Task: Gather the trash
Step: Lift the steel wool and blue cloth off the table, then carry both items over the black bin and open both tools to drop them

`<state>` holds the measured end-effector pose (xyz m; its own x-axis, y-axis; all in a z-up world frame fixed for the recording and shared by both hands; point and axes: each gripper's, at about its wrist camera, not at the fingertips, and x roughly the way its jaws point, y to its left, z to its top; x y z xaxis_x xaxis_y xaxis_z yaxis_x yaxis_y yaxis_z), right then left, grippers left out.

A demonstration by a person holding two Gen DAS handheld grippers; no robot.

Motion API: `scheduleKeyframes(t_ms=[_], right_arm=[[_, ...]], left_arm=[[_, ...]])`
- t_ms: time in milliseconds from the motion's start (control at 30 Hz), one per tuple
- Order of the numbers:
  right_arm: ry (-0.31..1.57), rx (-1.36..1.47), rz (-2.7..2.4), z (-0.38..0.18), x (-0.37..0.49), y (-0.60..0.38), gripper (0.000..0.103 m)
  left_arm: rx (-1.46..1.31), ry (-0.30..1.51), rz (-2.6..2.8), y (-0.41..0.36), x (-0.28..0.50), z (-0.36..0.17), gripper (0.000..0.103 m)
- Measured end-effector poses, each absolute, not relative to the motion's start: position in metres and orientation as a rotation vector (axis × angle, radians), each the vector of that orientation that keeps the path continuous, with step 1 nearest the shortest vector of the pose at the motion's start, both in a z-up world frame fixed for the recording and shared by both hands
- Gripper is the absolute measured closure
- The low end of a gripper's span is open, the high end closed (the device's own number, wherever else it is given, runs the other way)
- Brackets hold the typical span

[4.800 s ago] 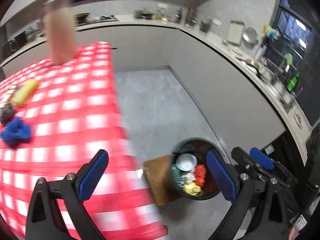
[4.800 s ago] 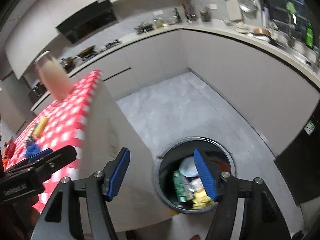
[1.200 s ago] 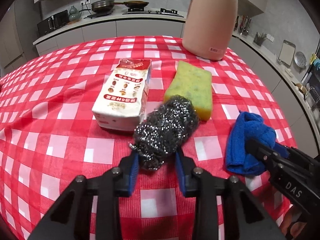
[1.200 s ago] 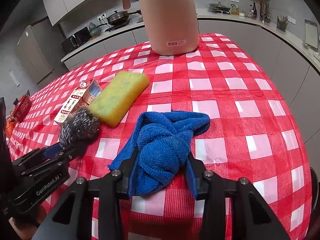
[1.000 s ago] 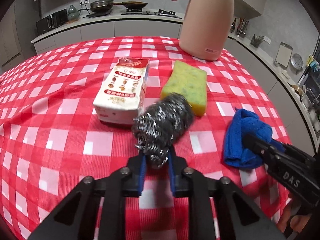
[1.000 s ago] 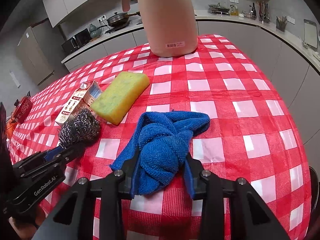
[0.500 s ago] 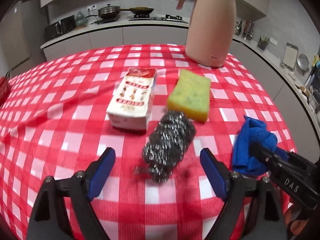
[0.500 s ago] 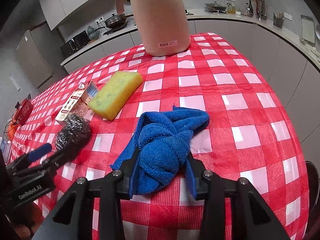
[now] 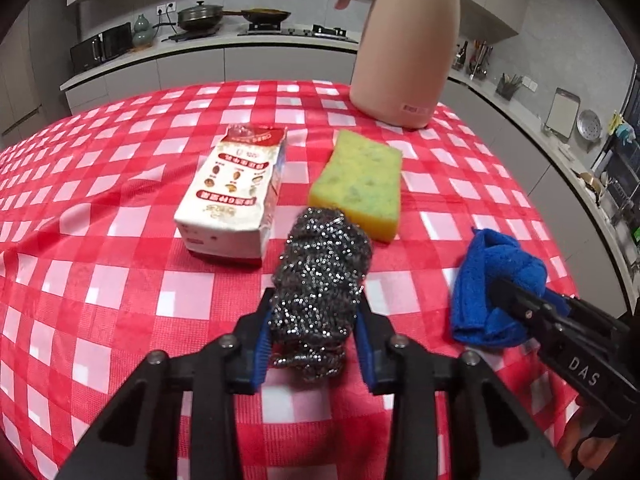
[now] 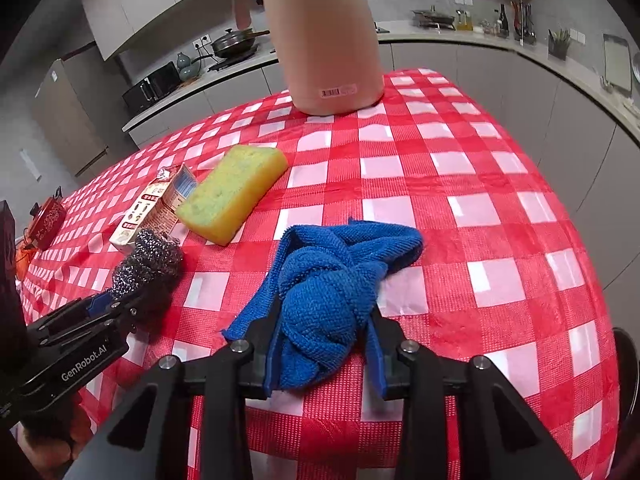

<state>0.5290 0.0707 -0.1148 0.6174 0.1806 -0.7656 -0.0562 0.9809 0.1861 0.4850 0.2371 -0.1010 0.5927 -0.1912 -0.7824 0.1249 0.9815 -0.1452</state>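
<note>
My left gripper is shut on a steel wool scrubber at the near part of the red checked table. The scrubber also shows in the right wrist view, with the left gripper on it. My right gripper is shut on a knotted blue cloth, which rests on the table. The cloth also shows in the left wrist view. A white and red carton and a yellow-green sponge lie just behind the scrubber.
A tall pink thermos jug stands at the far side of the table, also in the right wrist view. The table's right edge drops off close to the cloth. Kitchen counters run behind and to the right.
Half a second ago my left gripper stood wide open around the scrubber; now it has closed on it again. My right gripper has stayed shut on the blue cloth.
</note>
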Motion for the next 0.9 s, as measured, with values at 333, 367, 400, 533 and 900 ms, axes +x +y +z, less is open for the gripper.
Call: scheduleKeyframes(t_ms=[333, 367, 400, 533, 900], right_arm=[[0.818, 0.187, 0.114, -0.084, 0.492, 0.036, 0.068], [0.811, 0.2, 0.111, -0.081, 0.485, 0.026, 0.068], [0.804, 0.214, 0.106, -0.077, 0.476, 0.013, 0.068], [0.773, 0.241, 0.072, -0.068, 0.444, -0.046, 0.068], [0.792, 0.274, -0.097, -0.091, 0.341, -0.274, 0.068]], left_arm=[[-0.056, 0.884, -0.27, 0.189, 0.454, -0.072, 0.066], [-0.052, 0.879, -0.281, 0.178, 0.448, -0.068, 0.066], [-0.046, 0.874, -0.292, 0.167, 0.442, -0.065, 0.066], [-0.032, 0.863, -0.35, 0.109, 0.416, -0.055, 0.066], [-0.042, 0.935, -0.569, -0.112, 0.343, -0.068, 0.066]])
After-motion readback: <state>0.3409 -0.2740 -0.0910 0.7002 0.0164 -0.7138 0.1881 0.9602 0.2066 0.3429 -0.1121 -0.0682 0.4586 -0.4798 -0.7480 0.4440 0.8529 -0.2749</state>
